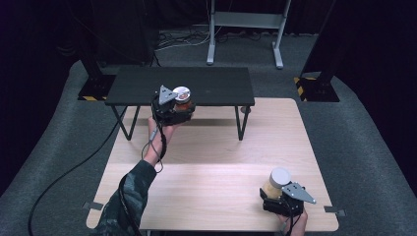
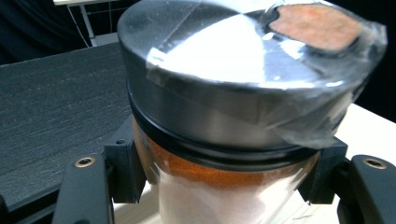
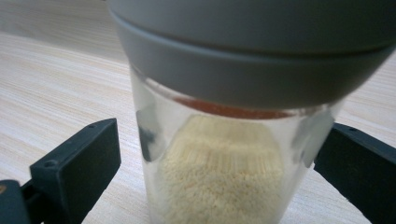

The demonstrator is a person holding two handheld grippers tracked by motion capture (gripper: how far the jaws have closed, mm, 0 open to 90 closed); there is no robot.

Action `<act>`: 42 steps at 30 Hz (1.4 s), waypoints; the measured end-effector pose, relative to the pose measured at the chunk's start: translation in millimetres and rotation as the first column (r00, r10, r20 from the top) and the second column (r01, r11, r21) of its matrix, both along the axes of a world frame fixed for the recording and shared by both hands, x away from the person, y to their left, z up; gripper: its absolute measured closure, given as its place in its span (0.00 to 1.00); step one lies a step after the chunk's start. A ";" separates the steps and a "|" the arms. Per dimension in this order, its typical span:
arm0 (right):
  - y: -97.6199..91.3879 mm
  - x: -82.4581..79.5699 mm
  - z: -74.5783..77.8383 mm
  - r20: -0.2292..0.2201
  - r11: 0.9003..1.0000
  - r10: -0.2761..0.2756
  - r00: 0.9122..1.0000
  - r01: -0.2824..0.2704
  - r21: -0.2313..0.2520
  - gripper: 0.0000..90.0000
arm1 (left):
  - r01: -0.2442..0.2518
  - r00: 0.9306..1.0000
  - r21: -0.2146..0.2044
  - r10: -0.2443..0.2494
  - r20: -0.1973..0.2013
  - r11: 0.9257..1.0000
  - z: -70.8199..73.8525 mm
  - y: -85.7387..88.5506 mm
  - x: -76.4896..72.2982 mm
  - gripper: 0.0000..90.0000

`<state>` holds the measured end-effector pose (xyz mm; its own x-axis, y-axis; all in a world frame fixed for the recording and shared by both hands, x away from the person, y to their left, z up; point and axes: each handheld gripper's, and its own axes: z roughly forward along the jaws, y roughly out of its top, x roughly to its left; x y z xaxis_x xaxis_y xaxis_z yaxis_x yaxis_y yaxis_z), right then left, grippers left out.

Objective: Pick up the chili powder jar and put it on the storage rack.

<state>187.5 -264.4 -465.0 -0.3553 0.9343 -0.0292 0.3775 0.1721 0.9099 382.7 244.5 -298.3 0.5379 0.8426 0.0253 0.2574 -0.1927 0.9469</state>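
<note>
Left gripper point(image 1: 178, 109): fingers point(image 2: 125, 170) shut on the clear glass jar of orange-red powder with a round silver metal lid point(image 2: 233, 121); the glass body sits between the two pads, which press it from both sides just under the lid's black ring
Left jar's place: held upright at the front edge of the low black shelf on thin metal legs point(image 1: 142, 83), above the pale wooden bench point(image 1: 206, 172); a torn clear film with an orange patch lies over the lid
Right gripper point(image 1: 276, 195): fingers point(image 3: 77, 165) open, one on each side of the clear jar of pale yellow powder with a grey round lid point(image 3: 233, 154), a gap showing between the pad and the glass at the left finger
Right jar's place: upright on the bench between the fingers, near the bench's near right corner
</note>
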 end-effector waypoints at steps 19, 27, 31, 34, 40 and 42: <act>-0.1 -0.4 -0.3 0.002 1.000 -0.002 1.000 0.002 0.003 0.00 | 0.002 0.999 0.003 -0.002 0.033 1.000 15.1 -3.7 -5.2 0.35; -0.2 -0.2 -0.1 0.001 1.000 0.001 1.000 -0.001 0.001 0.00 | -0.002 0.999 0.005 0.001 0.039 1.000 21.1 -8.1 -0.4 0.35; -0.5 -0.5 -0.4 0.003 1.000 0.001 1.000 -0.001 0.003 0.00 | -0.006 1.000 -0.007 0.006 0.026 1.000 25.0 -8.8 5.1 0.35; -0.7 -0.6 -0.5 0.003 1.000 0.002 1.000 -0.002 0.003 0.00 | -0.010 1.000 -0.002 0.010 0.025 1.000 28.9 -10.2 9.3 0.35; -0.8 -0.6 -0.5 0.003 1.000 0.003 1.000 -0.003 0.004 0.00 | -0.026 1.000 -0.008 0.026 0.012 1.000 34.9 -13.1 21.4 0.35; -0.9 -0.5 -0.5 0.003 1.000 0.003 1.000 -0.003 0.004 0.00 | -0.031 0.999 -0.003 0.031 0.007 1.000 36.9 -15.6 25.7 0.35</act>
<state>187.0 -265.3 -465.5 -0.3581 0.9333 -0.0267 0.3742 0.1697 0.9117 408.4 228.9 -261.3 0.5111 0.8591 0.0262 0.2566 -0.1816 0.9493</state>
